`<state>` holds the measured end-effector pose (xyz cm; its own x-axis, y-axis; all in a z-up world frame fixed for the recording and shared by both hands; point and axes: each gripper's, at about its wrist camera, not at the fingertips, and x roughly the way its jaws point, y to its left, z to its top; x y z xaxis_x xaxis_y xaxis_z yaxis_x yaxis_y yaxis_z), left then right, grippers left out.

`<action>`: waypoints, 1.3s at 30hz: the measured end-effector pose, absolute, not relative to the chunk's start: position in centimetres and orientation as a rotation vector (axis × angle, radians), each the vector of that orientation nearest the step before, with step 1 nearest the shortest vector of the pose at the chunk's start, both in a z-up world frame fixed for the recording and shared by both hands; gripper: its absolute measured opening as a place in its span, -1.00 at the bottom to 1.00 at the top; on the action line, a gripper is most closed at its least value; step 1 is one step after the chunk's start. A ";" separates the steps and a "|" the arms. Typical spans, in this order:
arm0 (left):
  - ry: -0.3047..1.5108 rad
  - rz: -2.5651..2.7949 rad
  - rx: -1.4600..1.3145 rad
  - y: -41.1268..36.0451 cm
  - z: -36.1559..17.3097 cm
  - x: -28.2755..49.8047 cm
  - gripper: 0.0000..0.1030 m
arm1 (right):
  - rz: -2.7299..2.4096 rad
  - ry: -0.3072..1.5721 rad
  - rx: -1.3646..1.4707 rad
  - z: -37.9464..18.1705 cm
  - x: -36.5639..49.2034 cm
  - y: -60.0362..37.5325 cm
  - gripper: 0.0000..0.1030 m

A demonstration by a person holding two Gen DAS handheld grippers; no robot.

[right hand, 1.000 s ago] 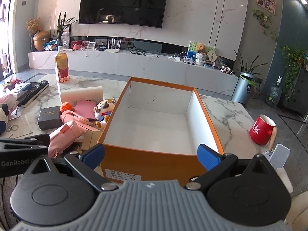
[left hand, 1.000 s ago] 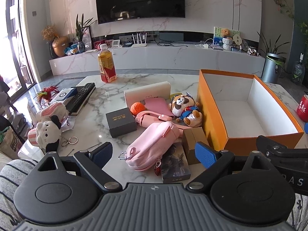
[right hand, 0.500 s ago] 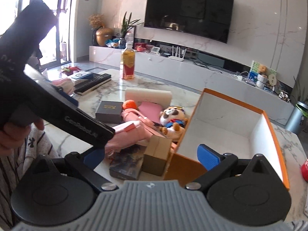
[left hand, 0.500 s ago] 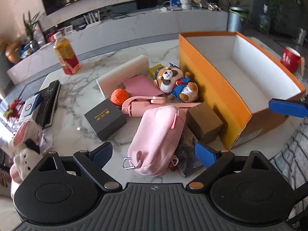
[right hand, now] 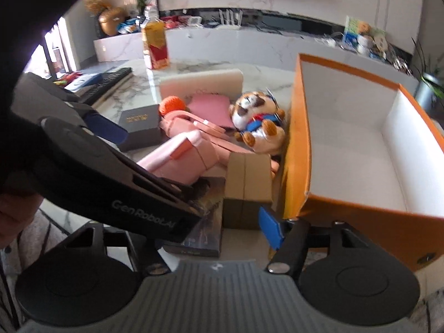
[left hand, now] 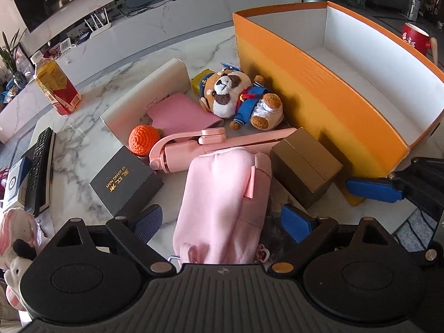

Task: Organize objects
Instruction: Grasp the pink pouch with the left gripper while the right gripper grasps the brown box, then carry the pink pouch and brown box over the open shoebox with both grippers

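A pile of objects lies on the marble table left of an open orange box [left hand: 319,88]: a pink pouch [left hand: 224,205], a pink selfie stick [left hand: 211,145], a brown box [left hand: 305,166], a black box [left hand: 126,184], an orange knitted ball [left hand: 143,140] and a plush dog [left hand: 238,97]. My left gripper [left hand: 222,222] is open, its jaws on either side of the pouch's near end. My right gripper [right hand: 199,233] is open low by the brown box [right hand: 247,188] and a dark book [right hand: 199,233]; its left finger is hidden behind the left gripper's body.
A drink bottle [left hand: 55,86] stands at the far left. A remote [left hand: 41,166] and plush toys [left hand: 14,238] lie at the left edge. A red mug [left hand: 415,38] stands beyond the orange box. A white case [left hand: 147,102] holds a pink wallet [left hand: 180,113].
Both grippers have dropped and moved in toward the pile. The left gripper now straddles the pink pouch. The right gripper has swung left, near the brown box.
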<state>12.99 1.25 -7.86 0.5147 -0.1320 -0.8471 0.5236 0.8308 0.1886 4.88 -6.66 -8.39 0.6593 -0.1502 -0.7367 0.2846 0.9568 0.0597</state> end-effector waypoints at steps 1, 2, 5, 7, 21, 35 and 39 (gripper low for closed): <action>0.951 -0.403 0.457 1.3 -8.0 13.2 1.00 | -0.266 0.816 0.182 -8.7 4.9 -6.9 0.07; 0.950 -0.398 0.454 1.3 -8.1 13.4 1.00 | -0.277 0.810 0.180 -8.9 4.9 -7.0 0.07; 0.969 -0.390 0.443 1.3 -8.7 14.1 1.00 | -0.312 0.796 0.154 -9.3 5.1 -7.0 0.16; 0.981 -0.399 0.454 1.0 -9.1 14.3 1.00 | -0.323 0.780 0.160 -9.6 5.2 -7.0 0.46; 1.045 -0.309 0.280 3.6 -9.9 16.4 0.52 | -0.296 0.640 0.182 -11.0 6.0 -7.5 0.51; 1.038 -0.301 0.098 6.4 -9.0 16.3 0.14 | -0.396 0.650 0.292 -11.7 7.6 -7.5 0.32; 1.035 -0.299 0.054 7.0 -8.9 16.4 0.09 | -0.405 0.645 0.236 -11.9 7.4 -7.4 -0.03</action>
<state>16.36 7.00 -8.93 0.4734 -0.2191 -0.8532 0.2698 0.9581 -0.0963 7.43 -7.39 -11.93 0.7249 -0.2914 -0.6242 0.4358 0.8958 0.0879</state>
